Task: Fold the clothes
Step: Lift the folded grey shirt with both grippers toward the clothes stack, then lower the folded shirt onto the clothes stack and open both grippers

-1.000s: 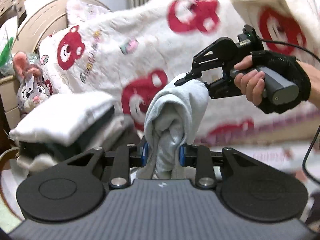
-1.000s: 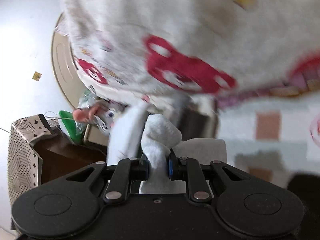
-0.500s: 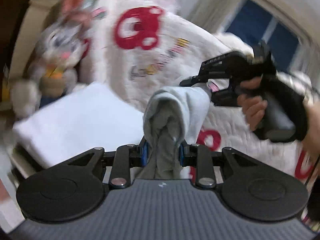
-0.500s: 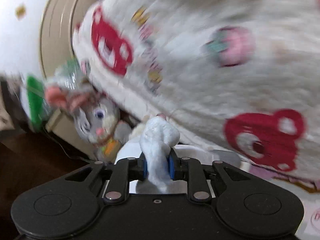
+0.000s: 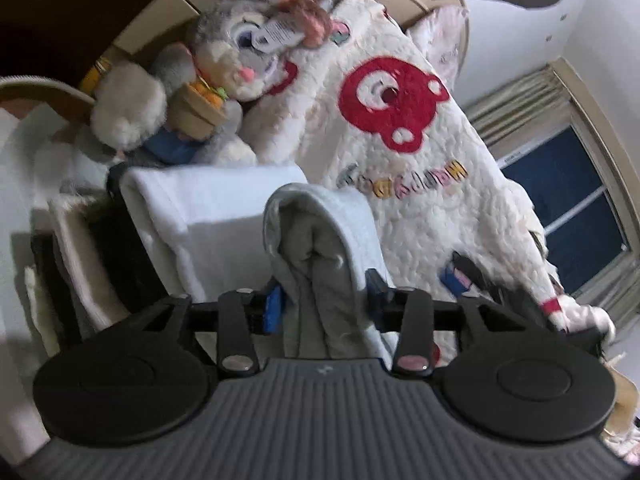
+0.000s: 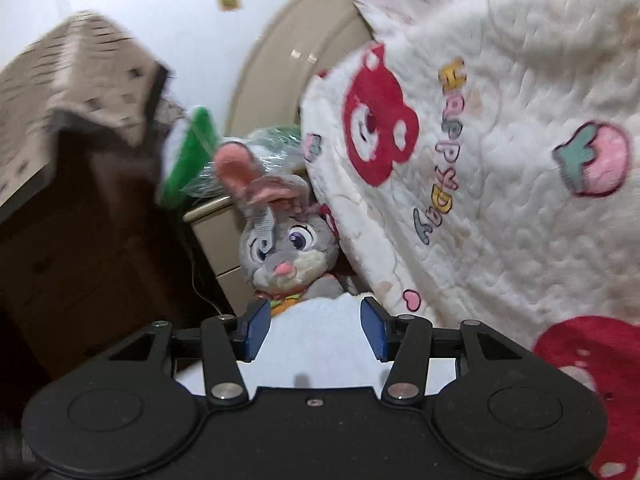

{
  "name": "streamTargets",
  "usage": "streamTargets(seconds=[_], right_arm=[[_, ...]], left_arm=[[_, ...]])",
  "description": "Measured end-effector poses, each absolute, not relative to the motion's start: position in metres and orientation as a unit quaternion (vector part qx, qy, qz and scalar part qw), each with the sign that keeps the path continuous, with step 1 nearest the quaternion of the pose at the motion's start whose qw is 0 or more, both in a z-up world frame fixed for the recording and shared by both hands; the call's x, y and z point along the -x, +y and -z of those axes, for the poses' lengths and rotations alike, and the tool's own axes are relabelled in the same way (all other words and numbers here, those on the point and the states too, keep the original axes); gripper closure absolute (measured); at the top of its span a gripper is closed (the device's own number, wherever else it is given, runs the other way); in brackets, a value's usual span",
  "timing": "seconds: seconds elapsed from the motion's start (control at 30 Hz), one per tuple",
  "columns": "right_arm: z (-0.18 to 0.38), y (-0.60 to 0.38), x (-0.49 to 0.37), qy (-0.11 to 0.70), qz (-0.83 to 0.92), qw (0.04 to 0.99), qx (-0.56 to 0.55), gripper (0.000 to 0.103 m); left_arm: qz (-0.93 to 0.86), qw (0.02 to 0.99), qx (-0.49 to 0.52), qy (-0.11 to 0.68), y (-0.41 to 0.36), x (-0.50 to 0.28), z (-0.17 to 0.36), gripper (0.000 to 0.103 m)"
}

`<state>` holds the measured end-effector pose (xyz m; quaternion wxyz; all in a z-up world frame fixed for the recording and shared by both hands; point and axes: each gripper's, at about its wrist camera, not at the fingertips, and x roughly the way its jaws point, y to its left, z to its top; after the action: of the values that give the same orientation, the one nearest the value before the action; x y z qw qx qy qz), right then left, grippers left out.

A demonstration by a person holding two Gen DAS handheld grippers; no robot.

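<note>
My left gripper (image 5: 324, 304) is shut on a folded grey garment (image 5: 320, 232), which bulges up between its blue pads. Just beyond it, the garment's far end reaches the top white folded garment (image 5: 208, 208) of a stack of folded clothes (image 5: 80, 248). In the right wrist view my right gripper (image 6: 315, 330) stands open, with white cloth (image 6: 320, 356) lying low between the fingers and not pinched. A blurred dark shape with a blue patch (image 5: 460, 276) shows at the right of the left wrist view; I cannot tell what it is.
A grey plush rabbit (image 6: 284, 248) sits behind the stack, against a white fleece blanket with red bears (image 6: 500, 160). A dark wooden cabinet (image 6: 80, 260) stands to the left, a beige curved headboard (image 6: 288, 60) behind. A dark window (image 5: 576, 216) is at the right.
Both grippers swung over to the stack by the rabbit. My right gripper, shut on the pale cloth before, has opened and let it go. My left gripper still holds the grey garment.
</note>
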<state>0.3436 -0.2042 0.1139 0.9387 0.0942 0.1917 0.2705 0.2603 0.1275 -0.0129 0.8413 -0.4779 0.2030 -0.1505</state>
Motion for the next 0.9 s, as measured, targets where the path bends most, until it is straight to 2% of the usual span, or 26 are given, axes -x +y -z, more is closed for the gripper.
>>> streamTargets(seconds=[0.1, 0.2, 0.3, 0.53, 0.67, 0.8, 0.9], right_arm=[[-0.105, -0.210, -0.327, 0.184, -0.275, 0.942, -0.065, 0.048], [-0.099, -0.208, -0.332, 0.186, -0.264, 0.945, -0.054, 0.048], [-0.093, -0.206, -0.337, 0.187, -0.254, 0.948, -0.044, 0.048], [-0.080, -0.202, -0.348, 0.190, -0.230, 0.954, -0.019, 0.048], [-0.076, -0.197, -0.353, 0.193, -0.228, 0.954, -0.007, 0.048], [-0.060, -0.184, -0.365, 0.223, -0.223, 0.948, 0.031, 0.047], [-0.041, -0.181, -0.376, 0.254, -0.217, 0.942, 0.037, 0.046]], left_arm=[[0.145, 0.837, 0.485, 0.208, 0.129, -0.264, 0.018, 0.060], [0.142, 0.865, 0.428, 0.222, 0.117, -0.265, 0.005, 0.062], [0.099, 0.906, 0.328, 0.247, 0.101, -0.260, -0.021, 0.059], [0.069, 0.951, 0.246, 0.177, 0.100, -0.231, -0.062, 0.057], [0.098, 0.958, 0.227, 0.148, 0.104, -0.240, -0.079, 0.049], [0.105, 0.939, 0.205, 0.255, 0.084, -0.287, -0.043, 0.049], [0.081, 0.949, 0.154, 0.262, 0.066, -0.289, -0.027, 0.049]])
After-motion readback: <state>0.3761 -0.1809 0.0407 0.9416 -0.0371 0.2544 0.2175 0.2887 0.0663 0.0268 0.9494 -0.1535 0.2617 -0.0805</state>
